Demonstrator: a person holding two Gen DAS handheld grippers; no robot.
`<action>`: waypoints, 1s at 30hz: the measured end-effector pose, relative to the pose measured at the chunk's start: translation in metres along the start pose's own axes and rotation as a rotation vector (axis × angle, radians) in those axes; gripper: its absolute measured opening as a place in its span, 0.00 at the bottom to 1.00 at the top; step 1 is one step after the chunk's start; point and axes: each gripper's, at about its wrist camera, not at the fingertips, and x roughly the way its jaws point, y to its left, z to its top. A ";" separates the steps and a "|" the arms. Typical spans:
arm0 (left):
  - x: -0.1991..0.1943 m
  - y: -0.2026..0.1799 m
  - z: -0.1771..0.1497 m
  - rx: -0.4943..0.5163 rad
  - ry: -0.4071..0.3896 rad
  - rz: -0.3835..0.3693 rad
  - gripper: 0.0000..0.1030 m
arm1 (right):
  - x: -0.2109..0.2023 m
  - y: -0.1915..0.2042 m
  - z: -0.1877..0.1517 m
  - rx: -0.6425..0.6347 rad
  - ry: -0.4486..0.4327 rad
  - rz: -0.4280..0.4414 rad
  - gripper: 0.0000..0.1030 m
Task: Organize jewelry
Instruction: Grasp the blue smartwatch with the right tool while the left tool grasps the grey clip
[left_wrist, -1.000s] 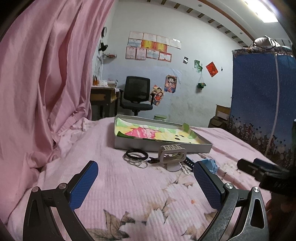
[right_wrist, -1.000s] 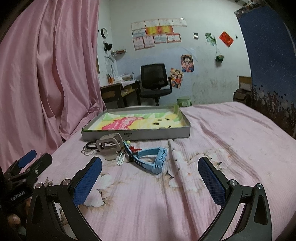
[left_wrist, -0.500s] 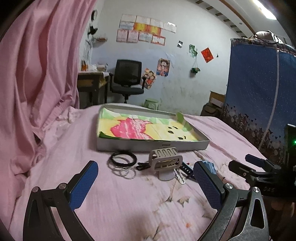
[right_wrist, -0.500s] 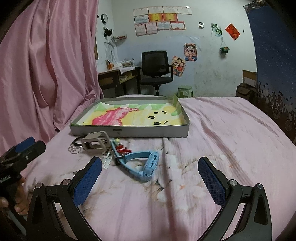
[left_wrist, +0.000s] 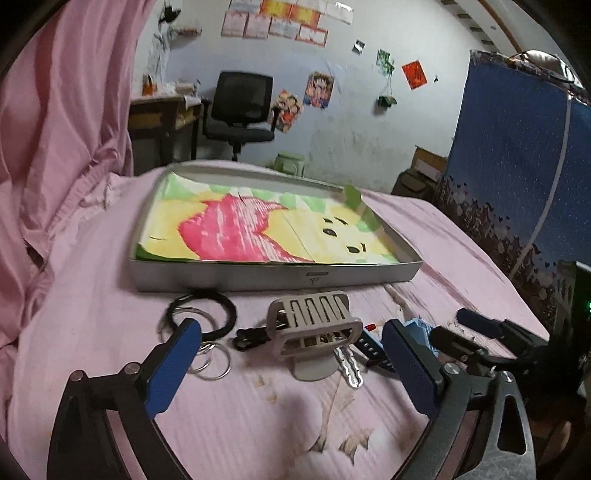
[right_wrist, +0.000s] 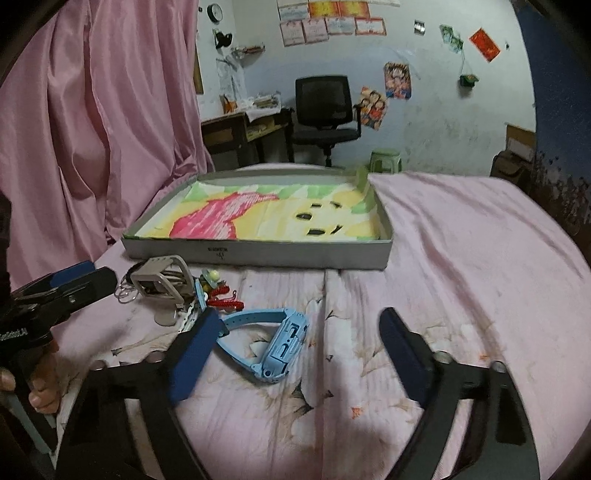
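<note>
Step in hand: approach, nothing yet collected; the tray (right_wrist: 258, 254) at the bed's far middle holds only its printed liner.

Left to right along the tray's near wall, on the pink bedspread (right_wrist: 461, 258):
- black hair tie (left_wrist: 201, 314) over thin metal rings (left_wrist: 212, 363);
- beige claw clip (left_wrist: 314, 326);
- silver barrette (left_wrist: 347, 363);
- red cord charm (right_wrist: 225, 301);
- blue watch (right_wrist: 275, 343), nearest the bed's front edge.

Left gripper (left_wrist: 291, 363): jaws released, empty, straddling the clip. Right gripper (right_wrist: 297, 356): jaws released, empty, framing the watch.

Next move, judged: lower, clench on one item, carry it over the wall.

Against half a second ago: both grippers are closer and lower to the pile; items unmoved.
</note>
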 end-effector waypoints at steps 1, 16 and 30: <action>0.004 0.000 0.002 -0.008 0.015 -0.005 0.89 | 0.004 0.000 0.000 0.005 0.014 0.011 0.68; 0.046 -0.004 0.010 -0.063 0.195 -0.041 0.65 | 0.050 0.001 -0.009 0.048 0.157 0.054 0.43; 0.039 -0.001 0.002 -0.070 0.135 -0.066 0.64 | 0.068 0.004 -0.011 0.085 0.209 0.088 0.15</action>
